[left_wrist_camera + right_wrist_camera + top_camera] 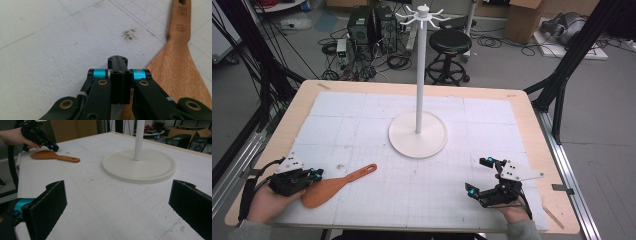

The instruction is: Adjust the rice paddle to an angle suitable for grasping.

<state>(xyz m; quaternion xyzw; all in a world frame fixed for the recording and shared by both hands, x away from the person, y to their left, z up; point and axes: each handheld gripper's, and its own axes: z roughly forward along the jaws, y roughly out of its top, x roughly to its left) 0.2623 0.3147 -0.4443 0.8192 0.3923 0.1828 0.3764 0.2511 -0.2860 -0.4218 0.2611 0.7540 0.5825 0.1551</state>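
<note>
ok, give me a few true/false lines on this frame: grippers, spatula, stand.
1. The left gripper has its jaws shut with nothing between them. True.
2. The right gripper is clamped on the spatula. False: its jaws stand wide open over bare table, far from the spatula.
3. The spatula hangs from the white stand. False: it lies flat on the white mat.
4. The spatula's blade lies beside the left gripper. True.
5. The stand's hooks carry no utensil. True.
</note>
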